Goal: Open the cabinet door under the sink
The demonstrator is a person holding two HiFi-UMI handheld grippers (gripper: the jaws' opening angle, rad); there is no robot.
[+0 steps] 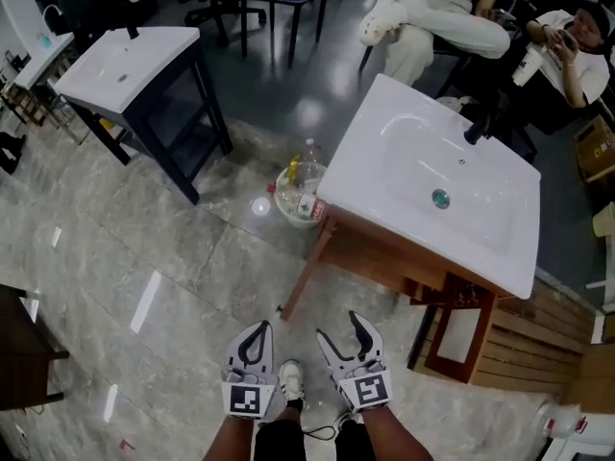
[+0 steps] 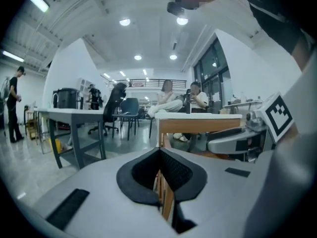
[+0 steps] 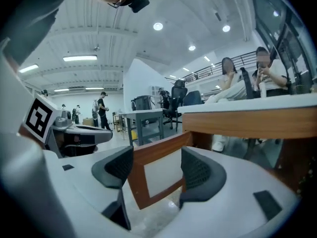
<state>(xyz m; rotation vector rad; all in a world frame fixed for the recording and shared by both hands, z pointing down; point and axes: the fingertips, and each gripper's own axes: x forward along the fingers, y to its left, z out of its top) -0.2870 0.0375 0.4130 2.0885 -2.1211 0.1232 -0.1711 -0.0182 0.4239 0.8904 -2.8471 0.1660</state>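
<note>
cabinet door [image 3: 159,178] lies beyond parted jaws of right gripper [image 3: 157,155].

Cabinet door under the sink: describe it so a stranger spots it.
Take the white sink on the wooden cabinet, not the dark-framed one. Under its near corner stands the door: the only red-brown frame around a pale panel.

The washbasin [image 1: 423,161] is showing plain white over a reddish-brown wooden cabinet [image 1: 365,253]. The cabinet door [image 1: 461,332] is showing a white panel in a brown frame. The floor [image 1: 144,248] is showing grey marble veins. The left gripper [image 1: 258,332] and the right gripper [image 1: 338,327] are showing pale grey, with black pads and black-and-white square markers.
</note>
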